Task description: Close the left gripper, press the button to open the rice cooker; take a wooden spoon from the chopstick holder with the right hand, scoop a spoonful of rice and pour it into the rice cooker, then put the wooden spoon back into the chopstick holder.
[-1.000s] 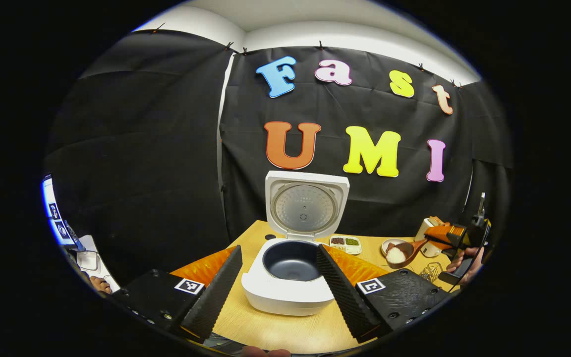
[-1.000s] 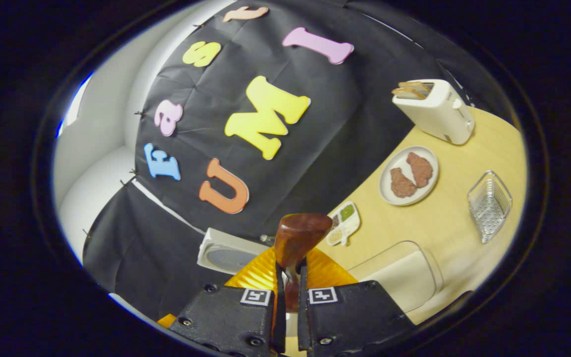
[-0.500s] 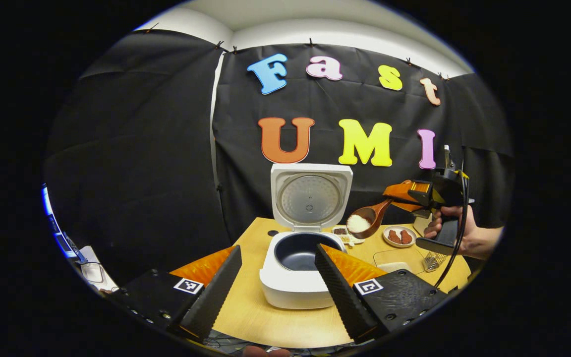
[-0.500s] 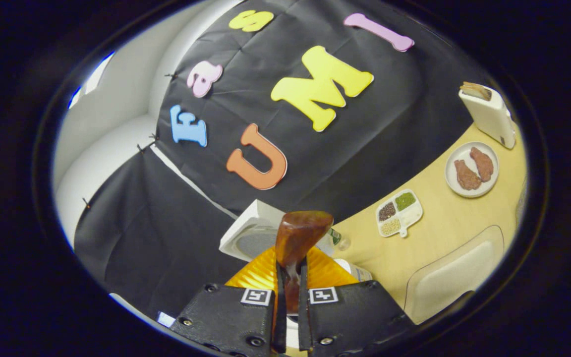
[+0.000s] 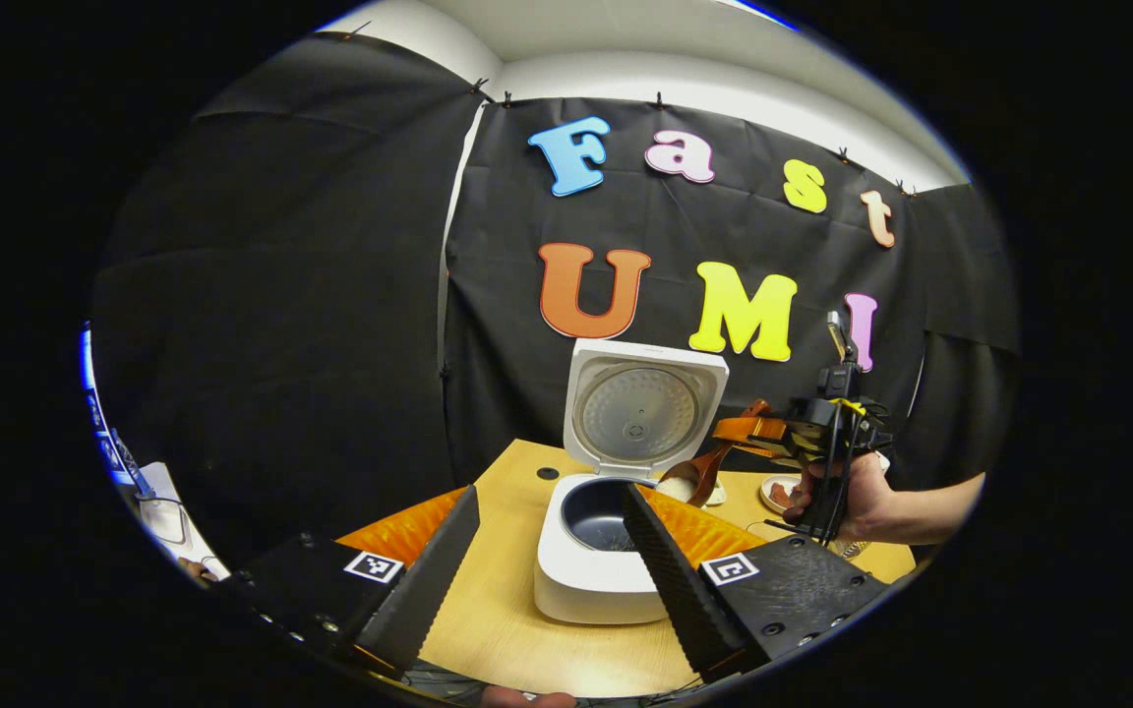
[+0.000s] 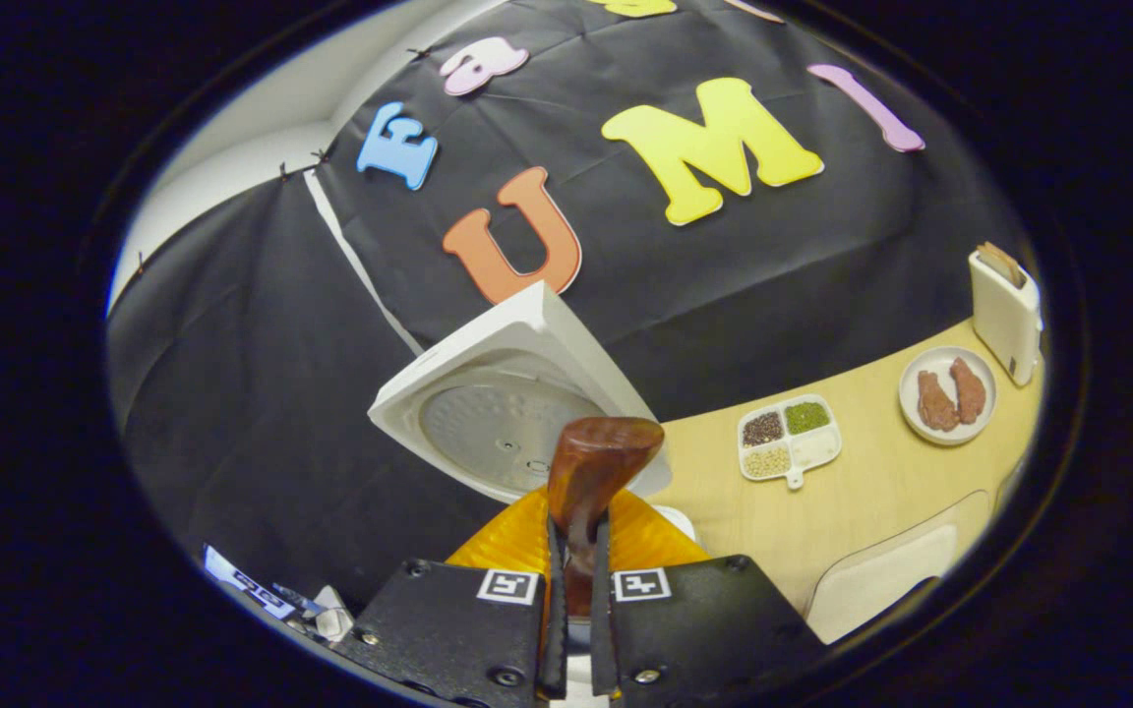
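Rice could spill past the pot if the wooden spoon [image 5: 700, 476] tips while its bowl hangs over the right rim of the rice cooker [image 5: 594, 551] rather than the dark pot. At centre right of the left gripper view, the spoon looks tilted, rice seemingly sliding out. The right gripper [image 6: 574, 629] pinches its handle narrowly; the left gripper [image 5: 549, 570], bottom centre, stands wide open, holding nothing
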`<state>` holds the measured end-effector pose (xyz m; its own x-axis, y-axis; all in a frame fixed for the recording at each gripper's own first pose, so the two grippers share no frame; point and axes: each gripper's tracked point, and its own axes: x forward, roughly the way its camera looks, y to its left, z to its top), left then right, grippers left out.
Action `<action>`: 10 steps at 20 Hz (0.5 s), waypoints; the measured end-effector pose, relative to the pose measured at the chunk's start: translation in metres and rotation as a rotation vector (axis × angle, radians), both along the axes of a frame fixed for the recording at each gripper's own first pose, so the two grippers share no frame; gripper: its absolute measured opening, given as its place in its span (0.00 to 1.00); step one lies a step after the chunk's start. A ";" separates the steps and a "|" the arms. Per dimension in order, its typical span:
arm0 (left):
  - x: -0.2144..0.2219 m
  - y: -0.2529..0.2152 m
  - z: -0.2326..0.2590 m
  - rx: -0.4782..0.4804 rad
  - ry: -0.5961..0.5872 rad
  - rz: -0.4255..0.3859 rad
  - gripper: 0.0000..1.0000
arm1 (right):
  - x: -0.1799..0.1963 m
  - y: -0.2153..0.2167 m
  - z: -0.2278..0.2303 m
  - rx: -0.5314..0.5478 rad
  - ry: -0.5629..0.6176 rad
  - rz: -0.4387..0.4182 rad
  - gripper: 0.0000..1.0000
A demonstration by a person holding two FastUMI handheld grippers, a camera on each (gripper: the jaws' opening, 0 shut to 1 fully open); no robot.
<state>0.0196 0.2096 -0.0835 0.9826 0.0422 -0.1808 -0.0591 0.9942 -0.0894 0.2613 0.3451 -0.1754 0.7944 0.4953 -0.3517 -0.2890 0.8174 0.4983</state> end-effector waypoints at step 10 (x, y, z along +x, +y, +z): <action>-0.008 0.031 -0.011 -0.009 0.016 0.049 0.95 | 0.000 0.029 -0.007 -0.228 -0.082 0.069 0.15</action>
